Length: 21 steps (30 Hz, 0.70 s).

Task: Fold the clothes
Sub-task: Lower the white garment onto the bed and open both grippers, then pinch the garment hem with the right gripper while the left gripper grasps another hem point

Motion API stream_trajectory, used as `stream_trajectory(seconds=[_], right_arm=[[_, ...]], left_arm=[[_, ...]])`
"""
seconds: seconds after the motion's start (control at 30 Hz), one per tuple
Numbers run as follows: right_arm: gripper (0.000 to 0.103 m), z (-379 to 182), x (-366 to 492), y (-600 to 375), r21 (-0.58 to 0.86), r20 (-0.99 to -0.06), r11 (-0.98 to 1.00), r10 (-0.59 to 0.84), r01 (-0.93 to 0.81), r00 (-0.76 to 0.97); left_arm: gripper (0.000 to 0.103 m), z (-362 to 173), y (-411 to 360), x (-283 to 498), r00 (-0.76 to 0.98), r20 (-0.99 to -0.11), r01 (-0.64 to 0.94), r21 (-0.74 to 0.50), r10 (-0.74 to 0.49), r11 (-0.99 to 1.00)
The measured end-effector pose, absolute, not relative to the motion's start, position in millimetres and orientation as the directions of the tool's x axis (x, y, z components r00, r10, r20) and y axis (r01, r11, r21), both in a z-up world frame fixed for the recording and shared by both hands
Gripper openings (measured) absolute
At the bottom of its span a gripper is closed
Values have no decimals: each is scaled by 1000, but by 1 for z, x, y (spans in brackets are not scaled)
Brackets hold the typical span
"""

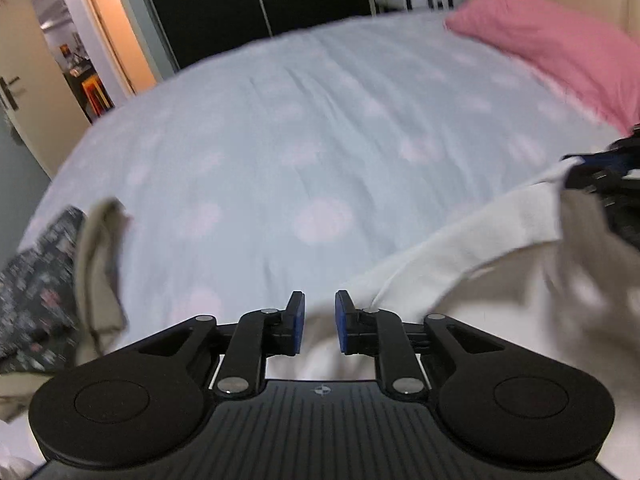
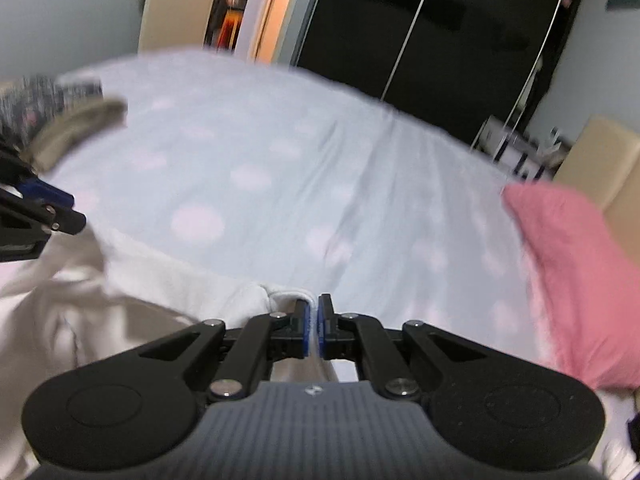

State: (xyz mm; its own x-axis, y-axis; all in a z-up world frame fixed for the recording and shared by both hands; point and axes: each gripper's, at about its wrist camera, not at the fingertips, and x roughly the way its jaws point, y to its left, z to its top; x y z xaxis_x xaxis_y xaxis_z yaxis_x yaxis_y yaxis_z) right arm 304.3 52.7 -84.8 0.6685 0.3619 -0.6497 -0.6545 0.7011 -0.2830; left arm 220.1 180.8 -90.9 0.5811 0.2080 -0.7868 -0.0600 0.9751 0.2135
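Observation:
A white garment (image 1: 472,248) lies on the pale blue bed, stretched from below my left gripper toward the right. My left gripper (image 1: 320,320) is open, its blue pads apart above the garment's near edge, holding nothing. My right gripper (image 2: 314,320) is shut on a folded edge of the white garment (image 2: 132,276), which bunches around the fingertips. In the left wrist view the right gripper (image 1: 600,176) shows at the far right, gripping the garment's corner. In the right wrist view the left gripper (image 2: 44,204) shows at the left edge.
The bed sheet (image 1: 280,128) is light blue with pale pink spots. A pink pillow (image 1: 552,52) lies at the head. A dark patterned garment (image 1: 36,280) and a beige one (image 1: 98,264) lie at the left. A black wardrobe (image 2: 440,28) stands beyond the bed.

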Motion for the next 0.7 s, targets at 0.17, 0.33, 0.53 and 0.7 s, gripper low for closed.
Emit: stream_trajectory(seconds=[0.17,0.33,0.53,0.7], right_arm=[[46,-141,297,59,-369,-734,631,253,-682,631],[46,-114,282,13,-274,-709,693,323,-667,627],[46,-70,234,-60,-189,-696,712,389,-676,604],[46,-55,169,-127,-141,-757,716,368,-684,540]], left_arm=[[21,-100,173,201,587,-791,17,225,172,974],[21,-77,189,155,606,-791,22,120,82,993],[29,-60,176,61,605,-796,89,87,16,992],[38,-66,155,-13,593,-804,106,29,-40,994]])
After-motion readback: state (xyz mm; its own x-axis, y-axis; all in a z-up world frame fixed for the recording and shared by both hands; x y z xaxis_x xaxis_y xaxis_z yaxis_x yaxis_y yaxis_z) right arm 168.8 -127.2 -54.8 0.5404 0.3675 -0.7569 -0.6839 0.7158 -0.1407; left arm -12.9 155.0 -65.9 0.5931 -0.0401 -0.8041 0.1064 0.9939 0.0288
